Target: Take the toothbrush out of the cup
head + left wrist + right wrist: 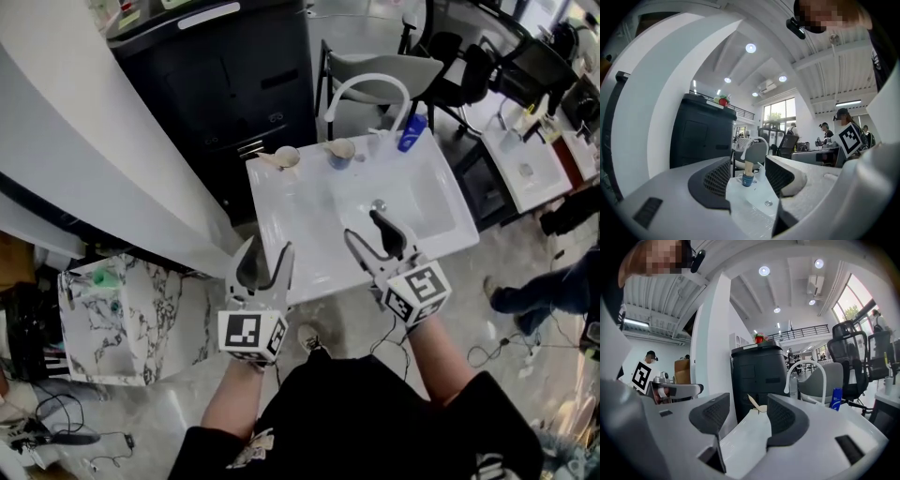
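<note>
Left tool [267, 247] & right tool [362, 225] hung empty, jaws apart, at white sink basin's [309, 230] near edge, prob. lining up on cream cup [288, 156] w/ pale toothbrush [270, 159].

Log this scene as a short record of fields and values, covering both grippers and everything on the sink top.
setting: white sink counter with basin and arched faucet
left gripper: jaws apart, empty, at the counter's near edge
right gripper: jaws apart, empty, over the basin's near side
beige cup: far rim; thin stick poking out, probably the toothbrush
blue cup: right of it, apart
blue bottle: beside the faucet
task state: nothing gripped
</note>
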A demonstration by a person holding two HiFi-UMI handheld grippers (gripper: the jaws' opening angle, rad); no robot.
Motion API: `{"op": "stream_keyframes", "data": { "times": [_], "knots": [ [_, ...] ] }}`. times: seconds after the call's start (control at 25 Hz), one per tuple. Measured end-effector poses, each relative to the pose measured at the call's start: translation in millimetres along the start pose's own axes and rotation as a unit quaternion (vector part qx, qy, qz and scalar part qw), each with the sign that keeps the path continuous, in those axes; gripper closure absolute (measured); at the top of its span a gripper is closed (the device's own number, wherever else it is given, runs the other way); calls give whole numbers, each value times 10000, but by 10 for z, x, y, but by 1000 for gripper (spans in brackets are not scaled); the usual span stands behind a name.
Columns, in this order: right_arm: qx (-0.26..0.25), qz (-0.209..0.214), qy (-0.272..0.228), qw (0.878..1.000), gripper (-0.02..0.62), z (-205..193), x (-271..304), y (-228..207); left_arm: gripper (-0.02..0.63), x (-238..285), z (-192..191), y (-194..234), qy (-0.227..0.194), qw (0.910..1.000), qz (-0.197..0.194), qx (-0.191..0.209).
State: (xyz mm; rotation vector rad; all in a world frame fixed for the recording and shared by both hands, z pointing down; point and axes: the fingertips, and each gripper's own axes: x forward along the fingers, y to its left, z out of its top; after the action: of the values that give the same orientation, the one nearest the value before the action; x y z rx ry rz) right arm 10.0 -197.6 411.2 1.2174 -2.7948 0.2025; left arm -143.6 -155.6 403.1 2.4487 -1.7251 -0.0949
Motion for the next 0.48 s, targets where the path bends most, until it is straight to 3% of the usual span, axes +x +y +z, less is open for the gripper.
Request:
{"op": "stream_keyframes", "data": {
  "times": [0.48],
  "knots": [
    [52, -271, -53, 9996, 344, 34, 179, -374, 390, 417, 57, 175, 29, 10000, -65, 61]
  ]
}}
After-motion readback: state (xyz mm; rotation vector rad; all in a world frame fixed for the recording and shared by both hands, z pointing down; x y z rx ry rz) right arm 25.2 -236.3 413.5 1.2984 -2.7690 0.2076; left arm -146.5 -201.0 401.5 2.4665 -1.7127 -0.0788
